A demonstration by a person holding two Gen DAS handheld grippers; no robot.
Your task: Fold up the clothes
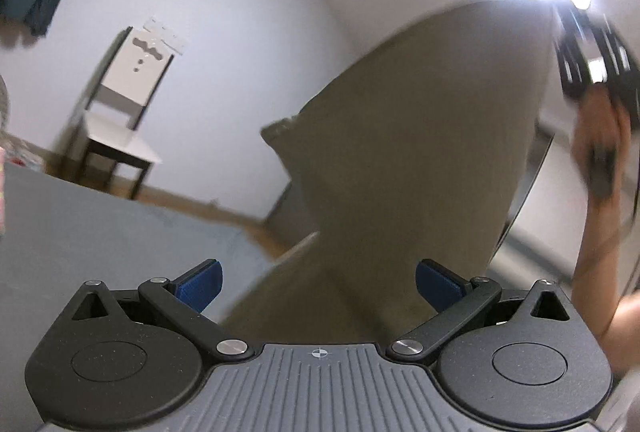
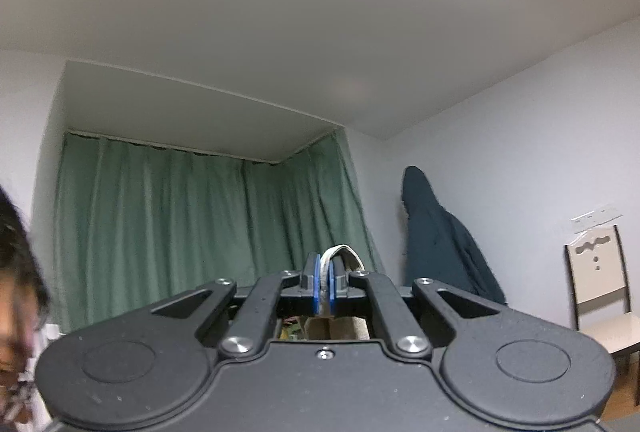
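Here, in the left wrist view, the left hand-held gripper [image 1: 319, 282] gapes apart below the khaki garment [image 1: 420, 136] hanging above the grey surface [image 1: 100, 232]. In the right wrist view, the right hand-held gripper [image 2: 324, 286] is clamped on its edge, raised high; the left should probably pinch a matching corner before lowering.

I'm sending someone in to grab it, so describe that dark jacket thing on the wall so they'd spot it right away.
Start at the green curtain filling the alcove in the right wrist view, then move right onto the pale wall. There the dark teal garment hangs draped, hooded top up, between the curtain and the cream-backed chair. It is the only dark thing against that wall.
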